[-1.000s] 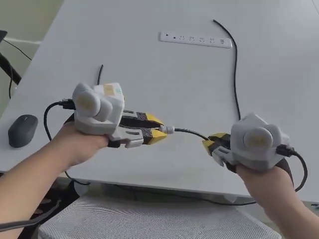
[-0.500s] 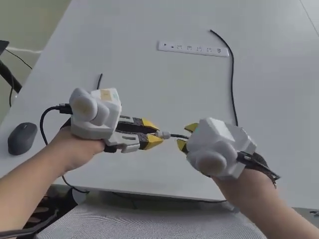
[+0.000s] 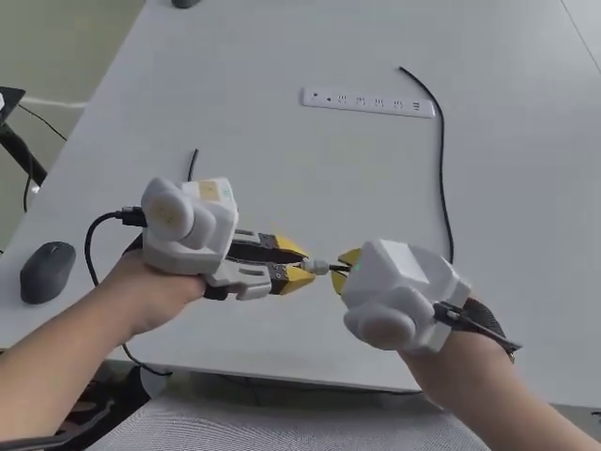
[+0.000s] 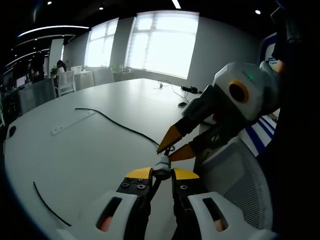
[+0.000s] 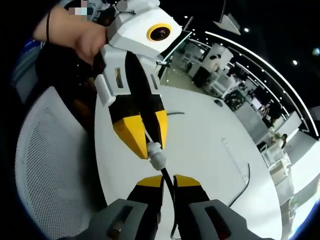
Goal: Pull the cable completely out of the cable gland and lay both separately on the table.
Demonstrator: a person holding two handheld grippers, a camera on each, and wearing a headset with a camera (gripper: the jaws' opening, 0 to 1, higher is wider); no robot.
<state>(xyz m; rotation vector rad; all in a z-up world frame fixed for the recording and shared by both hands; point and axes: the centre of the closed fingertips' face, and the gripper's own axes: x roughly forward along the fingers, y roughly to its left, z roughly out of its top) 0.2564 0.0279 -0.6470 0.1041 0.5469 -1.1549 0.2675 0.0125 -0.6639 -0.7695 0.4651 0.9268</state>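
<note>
While the left hand-held gripper (image 3: 302, 271) is clamped on the cable gland (image 3: 318, 268) and the right hand-held gripper (image 3: 344, 269) is closed on the black cable (image 5: 168, 182) just beside the gland's mouth, both hang in the air above the near edge of the tabletop (image 3: 282, 178), tip almost to tip; the task's two things are thus off the surface and joined. The step in hand looks to be the pull itself; to do it well, the left side should hold the gland steady and not twist, and the right should draw straight back along the gland's axis, so the cable slides rather than kinks at the seal; a grip this close to the mouth gives good control, though a second bite further along may be needed. As for what holds what, the gland is the one holder here, with the cable threaded through it; how much length is inside or behind it I cannot tell, since the jaws cover that end. A power strip (image 3: 369, 101), a loose black cord (image 3: 441, 160) and a mouse (image 3: 47, 271) lie well apart from the work; gland and cable should each go down on bare surface near the front, away from that cord.
</note>
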